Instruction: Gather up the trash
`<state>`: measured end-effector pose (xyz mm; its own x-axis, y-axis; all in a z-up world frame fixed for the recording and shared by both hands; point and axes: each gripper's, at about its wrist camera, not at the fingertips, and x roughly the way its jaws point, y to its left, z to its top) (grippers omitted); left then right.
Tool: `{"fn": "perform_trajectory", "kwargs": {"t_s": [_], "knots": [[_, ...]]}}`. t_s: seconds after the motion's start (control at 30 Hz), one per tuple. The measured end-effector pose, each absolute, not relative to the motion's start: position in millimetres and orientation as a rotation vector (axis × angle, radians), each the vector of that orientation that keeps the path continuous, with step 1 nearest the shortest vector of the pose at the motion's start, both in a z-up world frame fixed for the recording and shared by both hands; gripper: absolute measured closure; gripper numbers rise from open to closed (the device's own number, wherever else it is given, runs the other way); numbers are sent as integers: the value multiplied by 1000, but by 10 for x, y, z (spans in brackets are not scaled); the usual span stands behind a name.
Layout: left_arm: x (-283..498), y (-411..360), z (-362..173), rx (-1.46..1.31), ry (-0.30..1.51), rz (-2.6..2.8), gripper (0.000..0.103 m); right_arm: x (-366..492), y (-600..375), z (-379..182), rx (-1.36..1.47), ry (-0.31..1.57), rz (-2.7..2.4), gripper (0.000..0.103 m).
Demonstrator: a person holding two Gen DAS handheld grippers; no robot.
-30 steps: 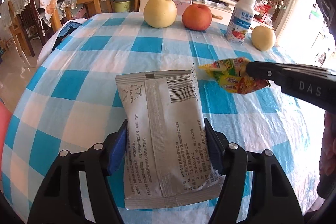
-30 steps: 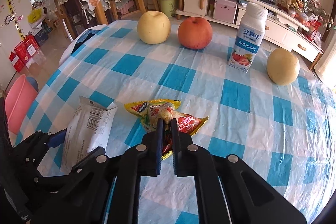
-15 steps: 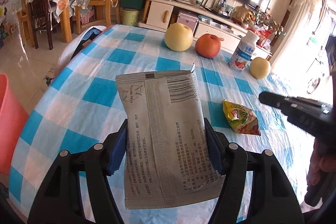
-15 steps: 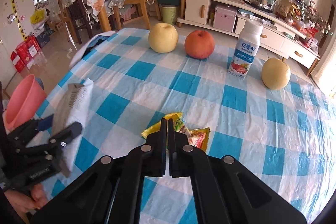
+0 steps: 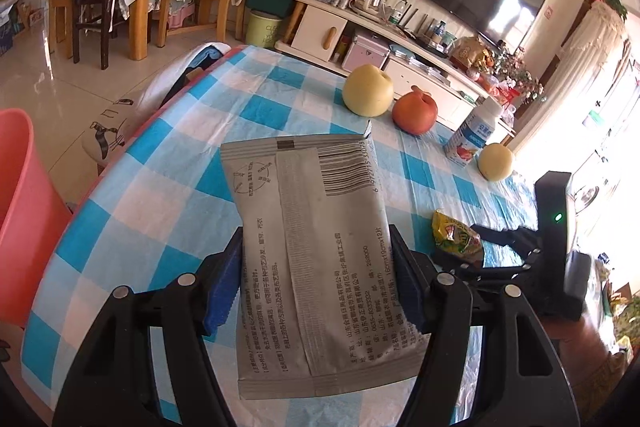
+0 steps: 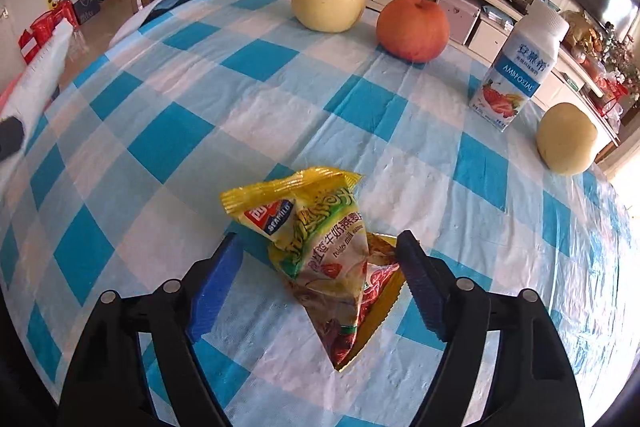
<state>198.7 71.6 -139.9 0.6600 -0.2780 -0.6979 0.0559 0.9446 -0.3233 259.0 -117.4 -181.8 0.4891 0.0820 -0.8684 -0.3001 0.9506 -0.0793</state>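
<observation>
The left tool [image 5: 316, 291] grips the grey packet [image 5: 312, 259], lifted above the checked surface [image 6: 168, 139]. The right tool [image 6: 320, 275] is opening astride the yellow wrapper [image 6: 316, 239], which lies untouched near the front. Neither piece appears binned yet; the pink bin [image 5: 20, 211] waits far left.
</observation>
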Motion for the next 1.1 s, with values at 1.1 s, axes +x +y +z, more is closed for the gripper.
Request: {"fn": "perform_trajectory", "kwargs": {"t_s": [1.1], "knots": [[1572,2156,-959,-525,553,210,35,2224,797,-708,68,848,562,74]]}}
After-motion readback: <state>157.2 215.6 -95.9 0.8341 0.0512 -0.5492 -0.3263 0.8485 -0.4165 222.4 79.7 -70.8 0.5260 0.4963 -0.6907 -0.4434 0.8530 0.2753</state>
